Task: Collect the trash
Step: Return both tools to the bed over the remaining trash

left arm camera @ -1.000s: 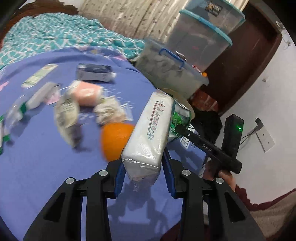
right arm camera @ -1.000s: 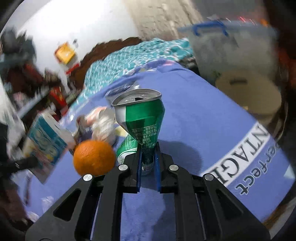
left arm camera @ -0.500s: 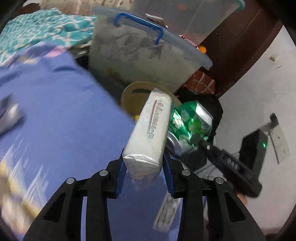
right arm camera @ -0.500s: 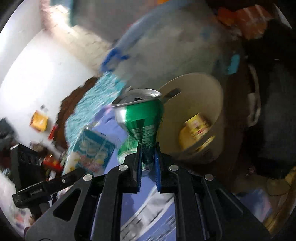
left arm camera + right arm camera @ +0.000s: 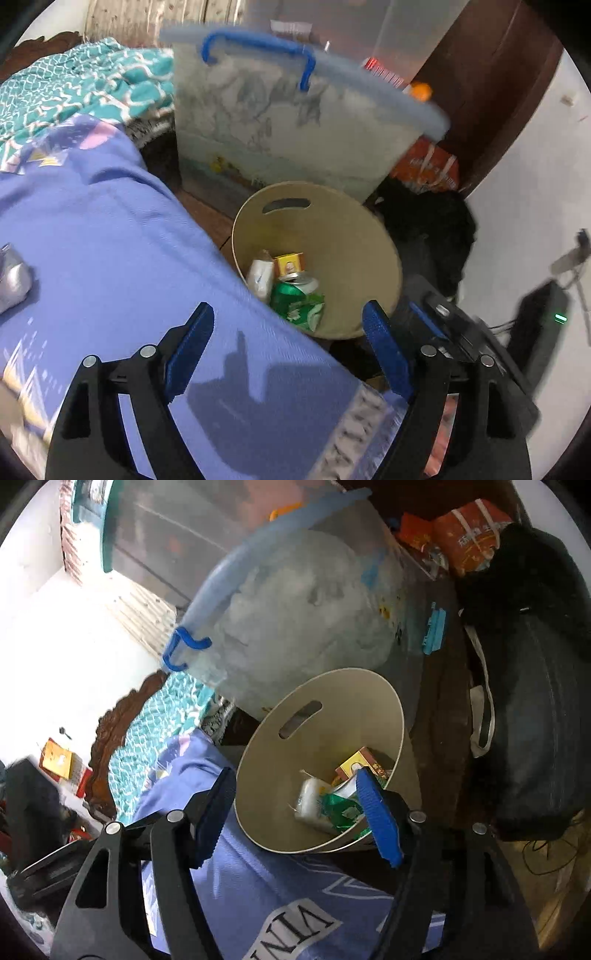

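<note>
A tan round bin point(image 5: 351, 236) point(image 5: 273, 786) stands on the floor just off the edge of the purple bedspread point(image 5: 103, 236). Inside it lie a crushed green can point(image 5: 297, 302) point(image 5: 338, 806), a white wrapped packet point(image 5: 260, 273) point(image 5: 312, 799) and a small yellow box point(image 5: 290, 262) point(image 5: 356, 764). My left gripper point(image 5: 288, 345) hovers over the bed edge in front of the bin, its jaws opening, nothing between them. My right gripper point(image 5: 301, 818) hangs by the bin's near rim, jaws opening too, and holds nothing.
A large clear storage tub point(image 5: 288, 125) point(image 5: 306, 620) with a blue handle stands behind the bin. Black bags point(image 5: 532, 686) and orange packets point(image 5: 424, 166) lie to the right. A silvery wrapper point(image 5: 13, 280) rests on the bedspread at left. A teal blanket point(image 5: 85, 85) covers the bed's far end.
Both grippers swung from the bed to the bin, then opened. The white packet left the left gripper and the green can left the right; both now lie in the bin.
</note>
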